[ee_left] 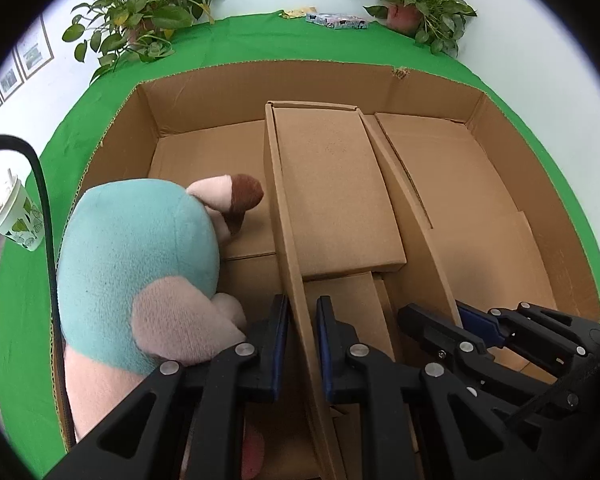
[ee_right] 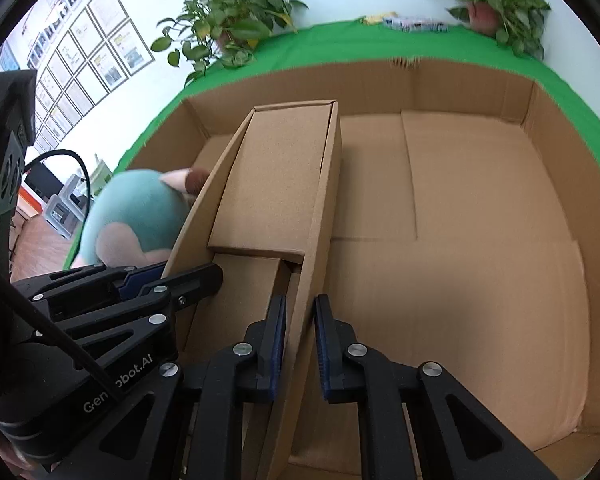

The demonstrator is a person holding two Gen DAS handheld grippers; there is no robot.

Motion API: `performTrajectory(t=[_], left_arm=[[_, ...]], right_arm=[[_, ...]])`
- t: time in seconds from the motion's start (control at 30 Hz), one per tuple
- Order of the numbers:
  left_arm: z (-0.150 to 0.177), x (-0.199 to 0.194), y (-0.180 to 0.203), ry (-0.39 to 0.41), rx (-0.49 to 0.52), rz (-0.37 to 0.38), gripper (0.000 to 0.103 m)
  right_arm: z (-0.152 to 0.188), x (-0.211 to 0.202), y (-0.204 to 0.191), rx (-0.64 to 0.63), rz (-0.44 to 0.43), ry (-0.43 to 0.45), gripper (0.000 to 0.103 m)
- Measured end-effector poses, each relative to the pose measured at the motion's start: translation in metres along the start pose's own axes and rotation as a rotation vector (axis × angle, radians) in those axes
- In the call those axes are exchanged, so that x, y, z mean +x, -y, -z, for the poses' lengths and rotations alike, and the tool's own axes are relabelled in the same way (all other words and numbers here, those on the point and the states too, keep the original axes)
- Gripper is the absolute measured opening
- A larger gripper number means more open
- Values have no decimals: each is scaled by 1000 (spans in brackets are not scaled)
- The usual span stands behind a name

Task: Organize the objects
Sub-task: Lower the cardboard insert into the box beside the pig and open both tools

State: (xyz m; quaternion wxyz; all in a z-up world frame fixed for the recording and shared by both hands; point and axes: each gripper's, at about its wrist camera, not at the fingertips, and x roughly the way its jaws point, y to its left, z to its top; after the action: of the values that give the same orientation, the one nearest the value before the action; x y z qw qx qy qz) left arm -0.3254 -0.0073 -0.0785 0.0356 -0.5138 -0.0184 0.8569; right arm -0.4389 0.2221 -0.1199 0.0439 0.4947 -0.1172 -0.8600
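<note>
Big picture first: a green-covered table (ee_left: 260, 46) carries a large open cardboard box (ee_left: 540, 184), and that box fills both views. Inside it sits a smaller, narrow cardboard tray (ee_left: 332, 184), open on top, running lengthways from the near side toward the far wall, roughly in the middle of the big box's floor. To its left, in the left part of the big box, a teal and beige plush toy (ee_left: 140, 256) leans beside the tray's left wall, its brown-tipped ear pointing toward that wall.

Now the tools. The left gripper (ee_left: 302, 344) straddles the tray's left wall, one finger on each side, jaws only narrowly apart with the cardboard between the pads; whether they pinch it firmly, I cannot tell. The right gripper (ee_right: 300, 344) does the same on the tray's right wall, pads close against the cardboard on either side.

At the table's back edge stand two potted plants (ee_left: 148, 16), with a small patterned packet (ee_left: 336, 21) lying between them. A paper cup (ee_left: 16, 216) stands off to the far left.
</note>
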Motion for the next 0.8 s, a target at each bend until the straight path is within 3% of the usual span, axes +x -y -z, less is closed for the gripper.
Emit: performTrajectory(t=[0.43,0.57,0.8], left_arm=[[5,-10,-5,8,6,-5,19],[11,-23,-6,38,7,-5,20],[19,-63,-24,136,-19,-10,21]], right_arm=[[-5,8,-21,-38,4,-17,9],[-5,10,-26,-44,-9,-27,6],[-5,18,-37,-52,48,-36,7]])
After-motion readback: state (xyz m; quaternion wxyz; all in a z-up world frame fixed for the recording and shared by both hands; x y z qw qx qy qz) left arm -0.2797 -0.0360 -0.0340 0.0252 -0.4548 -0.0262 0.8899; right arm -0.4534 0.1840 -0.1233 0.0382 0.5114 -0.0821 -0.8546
